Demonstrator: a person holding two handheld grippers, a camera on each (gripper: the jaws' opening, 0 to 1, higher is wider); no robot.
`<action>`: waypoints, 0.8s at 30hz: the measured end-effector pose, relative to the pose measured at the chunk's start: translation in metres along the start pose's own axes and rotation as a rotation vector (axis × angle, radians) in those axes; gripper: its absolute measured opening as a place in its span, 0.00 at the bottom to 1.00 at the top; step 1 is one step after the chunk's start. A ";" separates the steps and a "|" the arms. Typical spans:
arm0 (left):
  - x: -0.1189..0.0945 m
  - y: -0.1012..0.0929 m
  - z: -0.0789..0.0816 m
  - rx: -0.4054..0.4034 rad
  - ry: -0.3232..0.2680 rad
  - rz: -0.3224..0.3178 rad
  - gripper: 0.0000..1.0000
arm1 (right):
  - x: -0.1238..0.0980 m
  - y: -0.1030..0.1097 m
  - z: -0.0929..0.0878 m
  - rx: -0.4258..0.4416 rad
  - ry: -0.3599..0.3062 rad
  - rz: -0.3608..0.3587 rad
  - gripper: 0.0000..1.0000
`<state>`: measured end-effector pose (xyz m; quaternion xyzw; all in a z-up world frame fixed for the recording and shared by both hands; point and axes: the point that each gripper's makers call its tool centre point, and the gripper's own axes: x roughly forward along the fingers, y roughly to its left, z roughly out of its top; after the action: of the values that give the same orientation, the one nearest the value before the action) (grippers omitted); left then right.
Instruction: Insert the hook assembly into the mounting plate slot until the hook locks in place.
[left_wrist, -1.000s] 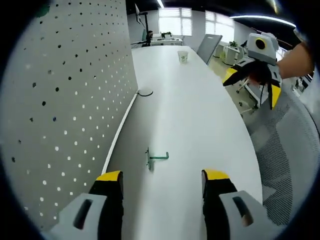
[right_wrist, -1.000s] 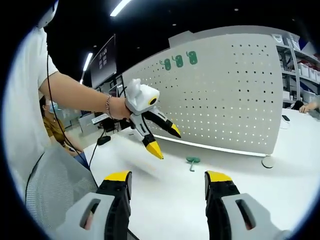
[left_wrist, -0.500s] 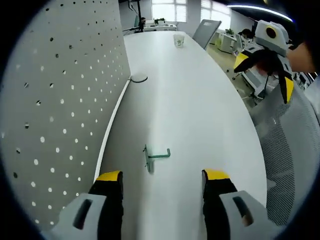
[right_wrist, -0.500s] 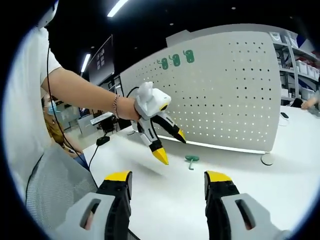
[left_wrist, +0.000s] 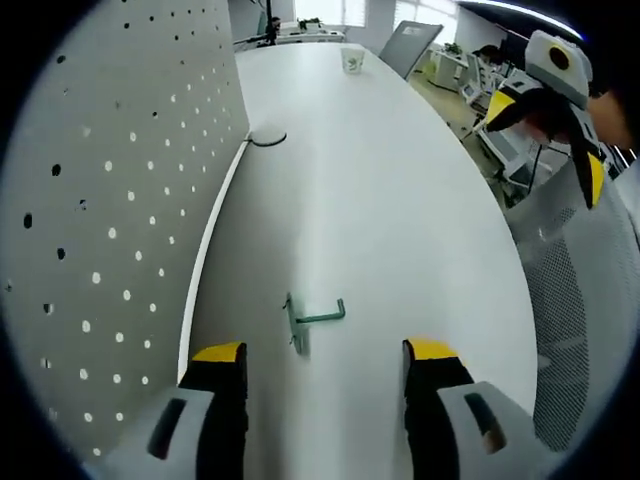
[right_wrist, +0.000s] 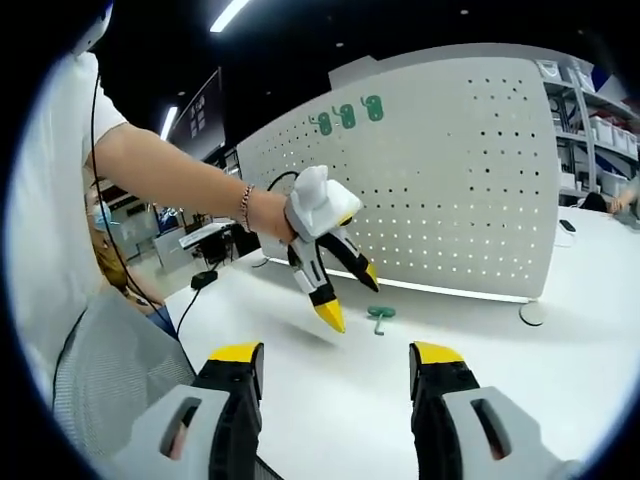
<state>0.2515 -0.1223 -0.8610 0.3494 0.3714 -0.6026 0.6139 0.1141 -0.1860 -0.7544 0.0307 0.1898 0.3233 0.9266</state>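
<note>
Moved: left claw (left_wrist: 320, 365) has come lower and nearer to the hook (left_wrist: 312, 319) than it was a moment ago; in the right gripper view the left claw (right_wrist: 347, 294) now tips down over the hook (right_wrist: 379, 316).
Meaning: I think the grab is the next step; nothing is picked up yet.
Left claw: wide open and empty, with the hook lying just ahead, between its two jaws.
Right claw: (right_wrist: 338, 375) wide open and empty. In the left gripper view the right claw (left_wrist: 568, 135) hangs in the air past the far side edge of the tabletop (left_wrist: 400, 200), well apart from the hook.
Hook: small and green, lying flat on the tabletop near the board (left_wrist: 110, 200), not touching it.
Board: white, full of little holes, standing along one edge of the tabletop. Three green hooks (right_wrist: 346, 113) already sit near its top.
Cup: (left_wrist: 352, 60) far off, by the far end of the tabletop.
Still to do: pick up the hook, push it into the board until it locks.
</note>
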 end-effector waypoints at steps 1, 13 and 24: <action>0.002 -0.001 0.000 0.005 0.007 -0.008 0.64 | 0.000 0.000 0.000 0.000 -0.001 0.000 0.57; 0.012 0.008 0.000 0.027 0.064 -0.018 0.58 | -0.004 0.001 -0.006 0.021 0.004 -0.006 0.55; 0.021 0.013 -0.005 0.012 0.101 -0.006 0.50 | -0.008 -0.005 -0.005 0.032 -0.005 -0.018 0.54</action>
<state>0.2647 -0.1276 -0.8816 0.3823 0.3993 -0.5881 0.5904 0.1091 -0.1949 -0.7571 0.0447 0.1930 0.3117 0.9293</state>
